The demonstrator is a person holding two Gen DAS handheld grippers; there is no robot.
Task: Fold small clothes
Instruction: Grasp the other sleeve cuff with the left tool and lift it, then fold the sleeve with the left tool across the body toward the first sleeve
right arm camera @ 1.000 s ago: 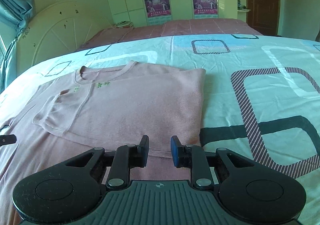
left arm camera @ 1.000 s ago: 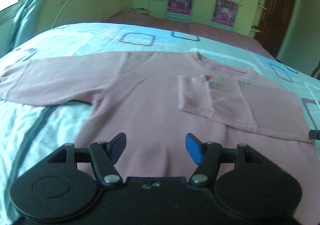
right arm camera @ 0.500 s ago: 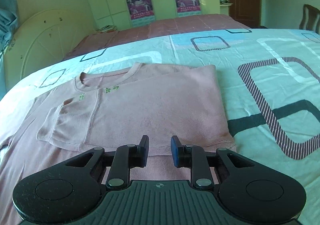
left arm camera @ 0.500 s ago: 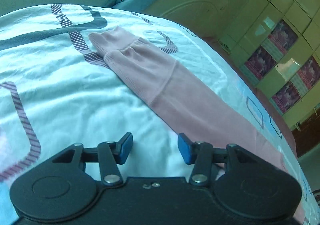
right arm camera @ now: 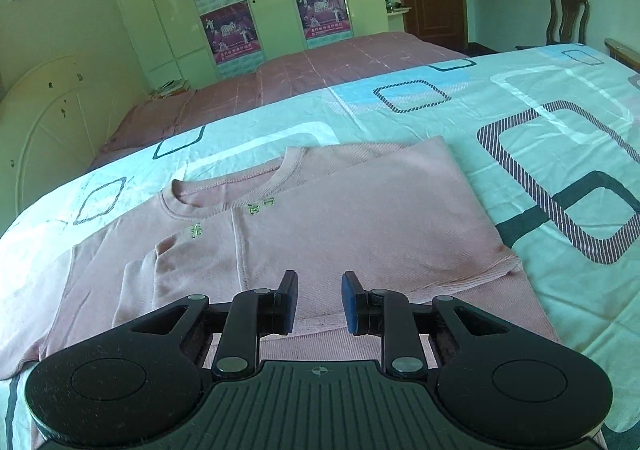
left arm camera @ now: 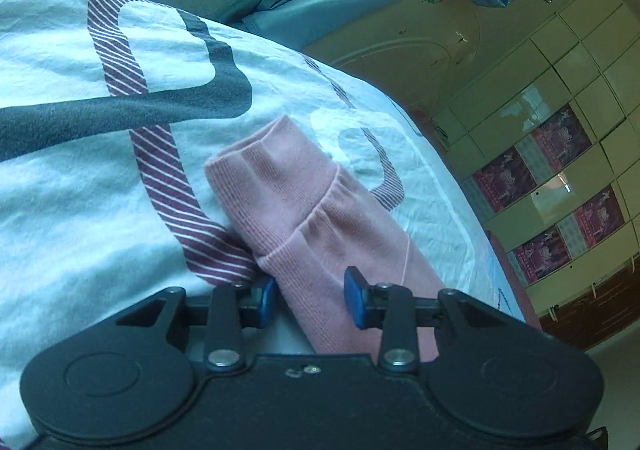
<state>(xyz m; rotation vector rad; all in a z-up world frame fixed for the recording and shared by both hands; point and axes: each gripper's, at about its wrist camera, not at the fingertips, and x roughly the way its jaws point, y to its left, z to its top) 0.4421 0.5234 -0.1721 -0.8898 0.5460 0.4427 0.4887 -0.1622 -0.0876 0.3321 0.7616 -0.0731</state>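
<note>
I now have the left gripper [left arm camera: 310, 296] at the far end of the sweater's [right arm camera: 320, 226] outstretched sleeve [left arm camera: 304, 217], where 1 second ago it was looking across the whole garment from over the body. Its view has also rolled, so the bedspread [left arm camera: 80, 189] tilts across the frame. Its jaws are closing: they stood wide a second ago and are much narrower now, with the sleeve fabric lying between them just behind the ribbed cuff [left arm camera: 264, 177]. The pads do not appear to be pressing on the cloth yet; there is a visible gap on the right side.

The right gripper [right arm camera: 319, 300] has drifted a little and lifted slightly, so the sweater sits lower and larger in its view than before. Its jaws are unchanged, a narrow gap with nothing in it, hovering over the lower part of the already folded side.

The pink sweater lies flat on the bedspread, neckline away from me, with 1 side and its sleeve folded in over the chest and the other sleeve stretched out flat.

I judge this as the start of the 2nd sleeve fold: once the left jaws pinch the cuff end, I can carry it across onto the body to match the first side.
</note>
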